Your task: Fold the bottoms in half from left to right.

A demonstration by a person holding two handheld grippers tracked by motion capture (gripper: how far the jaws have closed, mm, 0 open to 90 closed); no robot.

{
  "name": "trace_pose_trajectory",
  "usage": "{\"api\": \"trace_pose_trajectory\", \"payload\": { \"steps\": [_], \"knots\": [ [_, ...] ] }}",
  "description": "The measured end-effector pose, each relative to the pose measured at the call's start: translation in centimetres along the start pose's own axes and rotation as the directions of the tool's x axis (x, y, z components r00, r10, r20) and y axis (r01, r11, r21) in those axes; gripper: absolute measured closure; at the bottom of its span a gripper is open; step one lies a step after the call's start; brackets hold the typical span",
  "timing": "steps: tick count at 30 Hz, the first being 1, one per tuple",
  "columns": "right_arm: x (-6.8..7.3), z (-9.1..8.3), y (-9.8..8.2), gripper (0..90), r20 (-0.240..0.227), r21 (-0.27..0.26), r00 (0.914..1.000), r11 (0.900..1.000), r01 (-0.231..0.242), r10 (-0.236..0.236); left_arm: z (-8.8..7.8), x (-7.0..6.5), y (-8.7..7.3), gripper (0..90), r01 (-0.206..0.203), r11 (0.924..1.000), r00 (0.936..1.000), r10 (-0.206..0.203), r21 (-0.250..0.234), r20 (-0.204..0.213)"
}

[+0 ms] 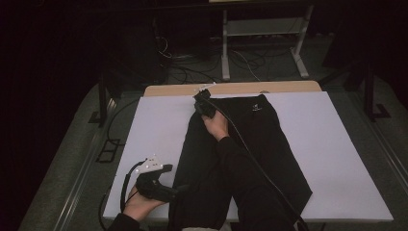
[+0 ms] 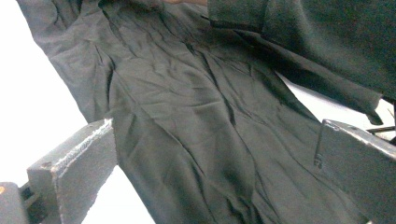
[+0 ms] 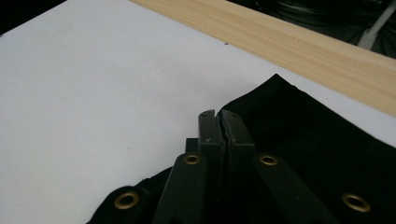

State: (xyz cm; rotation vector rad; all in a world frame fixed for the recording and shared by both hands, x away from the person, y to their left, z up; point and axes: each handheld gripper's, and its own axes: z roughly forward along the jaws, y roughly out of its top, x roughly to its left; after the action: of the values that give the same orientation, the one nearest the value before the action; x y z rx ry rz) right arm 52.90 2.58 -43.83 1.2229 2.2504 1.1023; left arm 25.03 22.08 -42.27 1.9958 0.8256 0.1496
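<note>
A black garment (image 1: 272,144) lies spread on a white board (image 1: 346,144), a small pale logo near its far edge. At its far left corner my right gripper (image 1: 204,103) points down at the edge; in the right gripper view the jaws (image 3: 219,122) stand pressed together with the black cloth (image 3: 308,140) pinched at their tips. Near the front left, my left gripper (image 1: 174,191) lies low beside the garment's near left edge. In the left gripper view its two jaws (image 2: 217,158) stand wide apart, the wrinkled dark cloth (image 2: 187,93) spreads between and beyond them, and no pad presses on it.
A strip of pale wooden table (image 1: 231,89) (image 3: 308,53) shows beyond the board's far edge. A dark sleeve (image 1: 240,168) (image 2: 327,37) crosses the garment's middle. Cables and a metal stand's legs (image 1: 298,53) lie on the floor behind. Bare white board (image 3: 93,102) extends to the garment's left and right.
</note>
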Motion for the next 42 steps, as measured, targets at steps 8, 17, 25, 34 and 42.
{"api": "trace_pose_trajectory", "payload": {
  "steps": [8,17,25,34,42],
  "knots": [
    [0.3,-0.3,-0.1,86.4,0.004,0.0,1.0,1.0,0.008,-0.008,-0.6,-0.5,-0.1,0.0,-0.017,0.9994,0.9999,0.017,0.029,-0.004],
    [0.6,-0.7,-0.1,86.3,0.013,-0.008,0.9999,1.0,0.01,-0.01,-1.5,-0.2,-1.2,0.0,0.008,0.996,0.9998,-0.006,0.089,-0.017],
    [0.8,-0.8,-0.3,86.3,0.016,-0.012,0.9998,1.0,0.014,-0.014,-1.7,0.2,-2.2,0.1,0.044,0.987,0.999,-0.045,0.154,0.005],
    [0.8,-0.8,-0.5,86.3,0.012,-0.012,0.9998,1.0,0.016,-0.016,-1.6,0.6,-2.5,11.5,0.056,0.9793,0.9968,-0.066,0.194,0.045],
    [0.5,-1.1,-0.5,86.3,0.009,-0.012,0.9999,1.0,0.008,-0.008,-1.6,1.3,-3.2,24.3,0.092,0.9666,0.9903,-0.114,0.239,0.08]
  ]
}}
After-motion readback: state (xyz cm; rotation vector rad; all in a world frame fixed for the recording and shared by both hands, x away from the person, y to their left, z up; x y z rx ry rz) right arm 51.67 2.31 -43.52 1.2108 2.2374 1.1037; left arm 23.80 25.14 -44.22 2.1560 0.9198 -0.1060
